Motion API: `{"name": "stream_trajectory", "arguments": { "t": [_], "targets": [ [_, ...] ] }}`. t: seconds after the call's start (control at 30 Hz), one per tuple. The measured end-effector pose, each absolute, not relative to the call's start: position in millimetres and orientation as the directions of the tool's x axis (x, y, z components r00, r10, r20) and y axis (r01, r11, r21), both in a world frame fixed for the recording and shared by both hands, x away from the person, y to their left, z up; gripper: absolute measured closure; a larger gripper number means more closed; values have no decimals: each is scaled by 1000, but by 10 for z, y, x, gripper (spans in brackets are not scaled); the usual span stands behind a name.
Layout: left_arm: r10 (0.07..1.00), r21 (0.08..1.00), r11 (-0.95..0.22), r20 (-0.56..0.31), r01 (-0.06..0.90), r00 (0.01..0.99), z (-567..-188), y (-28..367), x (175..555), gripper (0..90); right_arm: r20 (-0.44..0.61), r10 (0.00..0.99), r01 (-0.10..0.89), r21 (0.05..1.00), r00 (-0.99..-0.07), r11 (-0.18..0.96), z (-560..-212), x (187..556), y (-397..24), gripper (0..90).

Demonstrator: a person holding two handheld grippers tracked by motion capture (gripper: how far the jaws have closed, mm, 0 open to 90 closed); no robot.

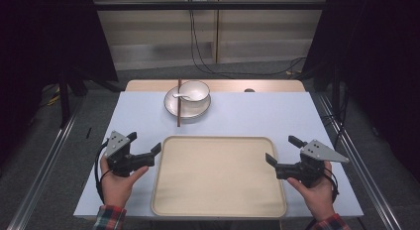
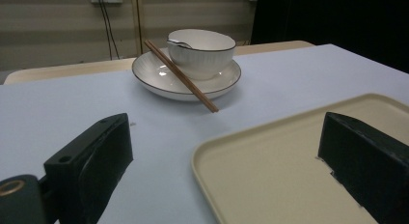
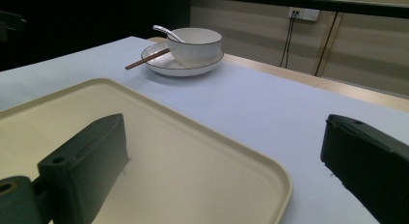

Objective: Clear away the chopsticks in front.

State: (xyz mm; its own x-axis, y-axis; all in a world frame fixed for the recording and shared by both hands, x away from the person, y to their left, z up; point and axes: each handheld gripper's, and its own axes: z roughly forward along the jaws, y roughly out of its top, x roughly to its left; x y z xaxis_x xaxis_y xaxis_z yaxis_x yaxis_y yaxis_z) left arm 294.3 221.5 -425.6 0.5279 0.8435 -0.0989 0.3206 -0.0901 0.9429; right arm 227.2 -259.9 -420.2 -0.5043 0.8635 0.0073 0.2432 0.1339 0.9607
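Observation:
An empty cream tray (image 1: 218, 175) lies at the near middle of the pale blue table (image 1: 257, 113). Behind it a white bowl (image 1: 194, 91) with a spoon (image 1: 181, 97) in it sits on a white plate (image 1: 187, 107), and brown chopsticks (image 1: 179, 111) lean across the plate's left side. My left gripper (image 1: 144, 142) is held at the tray's left edge, open, with nothing between its jaws. My right gripper (image 1: 283, 149) hovers at the tray's right edge, open and holding nothing. The left gripper view looks past the open left gripper (image 2: 225, 132) to the bowl (image 2: 202, 48), chopsticks (image 2: 181, 75) and tray (image 2: 289, 171). In the right gripper view the right gripper (image 3: 226, 132) straddles the tray's rim (image 3: 282, 178).
A wooden strip (image 1: 218, 85) runs along the table's far edge. Metal rails (image 1: 44, 170) flank the table on both sides. Black cables (image 1: 198, 51) hang down the back wall from a socket.

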Motion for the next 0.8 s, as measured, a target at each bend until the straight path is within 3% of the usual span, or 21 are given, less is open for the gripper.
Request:
{"name": "stream_trajectory", "arguments": {
  "t": [0.43, 0.8],
  "targets": [
    [865, 918, -110, -100, 381, 491, -4269, 1977, 3458, 57, 4, 858, 237, 962, -513, 137, -4199, 2301, -2536, 30],
    [891, 889, -133, -87, 439, 445, -4378, 1779, 3835, 127, 7, 855, 234, 963, -518, 134, -4204, 2340, -2518, 36]
  ]
}}
